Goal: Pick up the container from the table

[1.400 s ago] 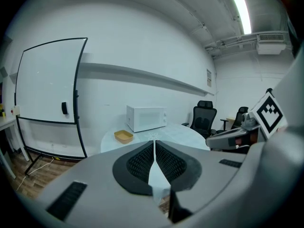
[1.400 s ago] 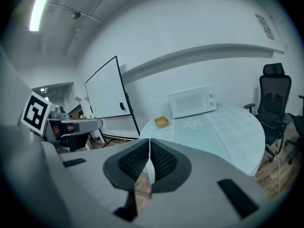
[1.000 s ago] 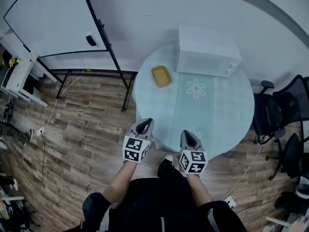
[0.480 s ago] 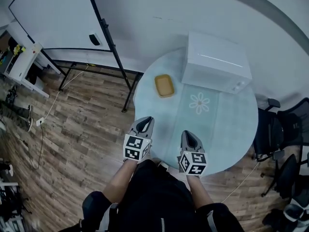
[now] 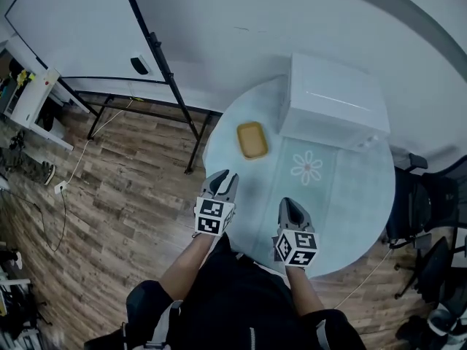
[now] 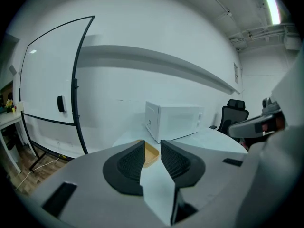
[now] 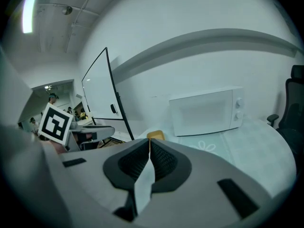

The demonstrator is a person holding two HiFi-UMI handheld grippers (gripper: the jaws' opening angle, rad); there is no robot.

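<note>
The container [image 5: 252, 139] is a shallow yellow tray lying on the far left part of the round table [image 5: 343, 217], beside the microwave. My left gripper [image 5: 222, 176] hovers over the table's near left edge, well short of the container. Its jaws have just been opening and stand slightly parted with nothing between them. In the left gripper view the container [image 6: 151, 153] shows beyond the gap of the left gripper [image 6: 152, 146]. My right gripper [image 5: 290, 205] is shut and empty over the near edge. The right gripper view has the container [image 7: 155, 135] far ahead of the right gripper [image 7: 149, 144].
A white microwave [image 5: 336, 104] stands at the back of the table, close to the wall. A whiteboard on a black stand [image 5: 87, 28] is to the left over the wooden floor. Black office chairs [image 5: 430, 203] crowd the table's right side.
Both grippers have moved forward, from beside the table's near edge to over it. The left gripper's jaws have parted; the right stays shut.
</note>
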